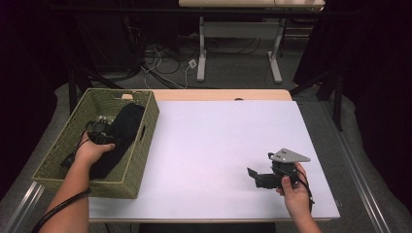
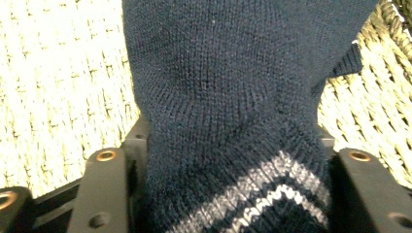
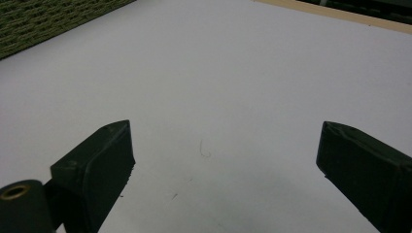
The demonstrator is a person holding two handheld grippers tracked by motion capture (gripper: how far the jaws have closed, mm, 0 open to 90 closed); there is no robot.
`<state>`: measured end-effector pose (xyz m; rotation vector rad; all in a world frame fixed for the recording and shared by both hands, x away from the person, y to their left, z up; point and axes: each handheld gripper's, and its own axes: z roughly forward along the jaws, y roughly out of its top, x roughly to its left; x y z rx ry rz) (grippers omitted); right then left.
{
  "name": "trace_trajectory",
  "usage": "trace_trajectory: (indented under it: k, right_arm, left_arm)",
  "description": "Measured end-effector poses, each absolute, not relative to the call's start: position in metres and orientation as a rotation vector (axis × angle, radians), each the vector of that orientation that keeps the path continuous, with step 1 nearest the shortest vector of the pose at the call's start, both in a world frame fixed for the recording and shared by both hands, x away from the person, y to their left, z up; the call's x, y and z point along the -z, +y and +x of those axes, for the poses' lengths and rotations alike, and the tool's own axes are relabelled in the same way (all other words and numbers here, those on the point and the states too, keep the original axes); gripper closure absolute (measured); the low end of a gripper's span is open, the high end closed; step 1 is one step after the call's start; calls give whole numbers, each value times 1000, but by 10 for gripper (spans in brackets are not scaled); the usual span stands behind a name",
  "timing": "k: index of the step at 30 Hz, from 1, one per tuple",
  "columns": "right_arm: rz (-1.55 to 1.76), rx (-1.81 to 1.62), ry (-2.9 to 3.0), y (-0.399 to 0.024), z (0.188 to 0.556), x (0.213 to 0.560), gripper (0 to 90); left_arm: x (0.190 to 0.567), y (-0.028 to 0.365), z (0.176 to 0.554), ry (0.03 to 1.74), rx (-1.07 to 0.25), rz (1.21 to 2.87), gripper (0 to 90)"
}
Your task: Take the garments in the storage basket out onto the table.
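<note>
Sock (image 1: 120,133) lies lengthwise along basket (image 1: 145,141), pinched by left tongs (image 1: 103,132); right tongs (image 1: 255,177) wide.

No lettering, label, brand mark or number is readable anywhere here. The dark knitted garment (image 2: 228,97) shows pale stripes and no writing, and the white table top (image 3: 233,73) carries a faint pen-like squiggle (image 3: 204,149) that reads as no letter or sign.
</note>
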<state>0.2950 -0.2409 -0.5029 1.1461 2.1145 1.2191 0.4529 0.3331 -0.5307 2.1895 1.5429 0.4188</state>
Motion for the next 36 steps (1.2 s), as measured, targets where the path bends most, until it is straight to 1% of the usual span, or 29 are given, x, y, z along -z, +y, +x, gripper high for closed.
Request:
trace_trajectory:
  k: [9, 12, 19, 29, 36]
  right_arm:
    - [1166, -1225, 2102, -243, 296, 504, 63]
    - [1169, -1226, 2100, -243, 296, 504, 63]
    - [1159, -1214, 2107, -244, 296, 503, 64]
    - [1176, -1223, 2087, -245, 296, 504, 64]
    - [1181, -1225, 2089, -245, 296, 505, 64]
  left_arm:
    - [520, 333, 452, 1577, -398, 2157, 536]
    - [517, 334, 450, 1578, -399, 2137, 575]
    - [510, 334, 448, 1566, -416, 2130, 633]
    - [500, 334, 442, 1561, -436, 2082, 648]
    - [496, 336, 435, 1552, -459, 2010, 653]
